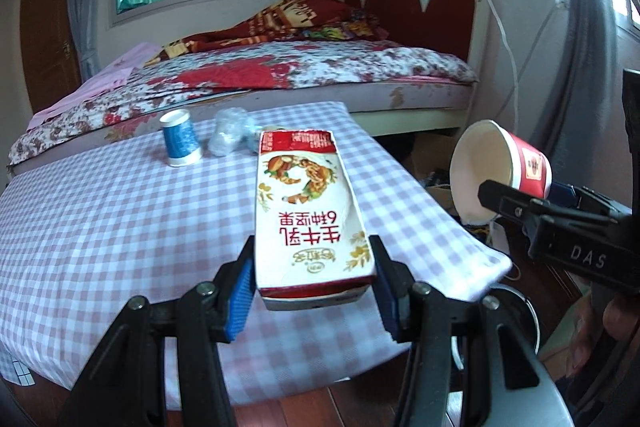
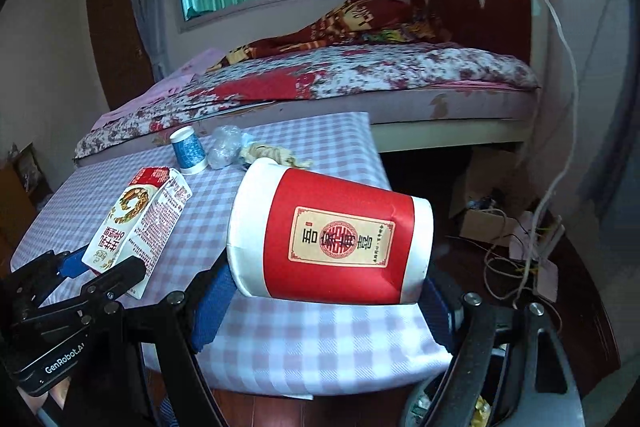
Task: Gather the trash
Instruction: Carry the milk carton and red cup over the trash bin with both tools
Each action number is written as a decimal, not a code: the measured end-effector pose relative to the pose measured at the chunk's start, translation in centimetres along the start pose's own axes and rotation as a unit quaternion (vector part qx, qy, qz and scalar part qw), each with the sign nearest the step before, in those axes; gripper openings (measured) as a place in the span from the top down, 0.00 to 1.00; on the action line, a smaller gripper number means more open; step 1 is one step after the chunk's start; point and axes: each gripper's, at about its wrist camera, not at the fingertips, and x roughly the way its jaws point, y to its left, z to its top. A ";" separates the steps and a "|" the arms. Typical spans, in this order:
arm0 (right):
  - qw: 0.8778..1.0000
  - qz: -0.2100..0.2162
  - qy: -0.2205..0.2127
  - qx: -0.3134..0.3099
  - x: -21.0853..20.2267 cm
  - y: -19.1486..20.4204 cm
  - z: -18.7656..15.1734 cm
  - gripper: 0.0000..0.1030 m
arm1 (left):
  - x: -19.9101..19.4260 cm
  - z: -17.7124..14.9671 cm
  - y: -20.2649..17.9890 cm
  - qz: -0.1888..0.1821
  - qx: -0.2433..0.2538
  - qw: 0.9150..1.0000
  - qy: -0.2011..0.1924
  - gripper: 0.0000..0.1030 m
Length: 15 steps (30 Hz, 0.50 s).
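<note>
My left gripper (image 1: 314, 287) is shut on a red-and-white milk carton (image 1: 308, 211) and holds it above the checked table (image 1: 120, 227). The carton also shows in the right wrist view (image 2: 136, 223), held by the left gripper (image 2: 104, 267). My right gripper (image 2: 320, 299) is shut on a red-and-white paper cup (image 2: 332, 239), tipped on its side; the cup shows at the right of the left wrist view (image 1: 500, 171), beyond the table's edge. A blue paper cup (image 1: 180, 139), a crumpled clear plastic piece (image 1: 230, 133) and a crumpled paper scrap (image 2: 272, 153) lie at the table's far side.
A bed (image 1: 280, 75) with a floral cover stands behind the table. A round bin (image 2: 480, 399) sits low on the wooden floor under my right gripper. Cardboard boxes (image 2: 480, 223) and loose cables (image 2: 520, 259) lie on the floor to the right.
</note>
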 end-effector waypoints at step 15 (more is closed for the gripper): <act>0.998 -0.051 -0.009 0.039 -6.4 -6.3 -3.9 0.19 | -1.7 -2.7 -7.6 -0.070 0.046 0.996 0.010 0.49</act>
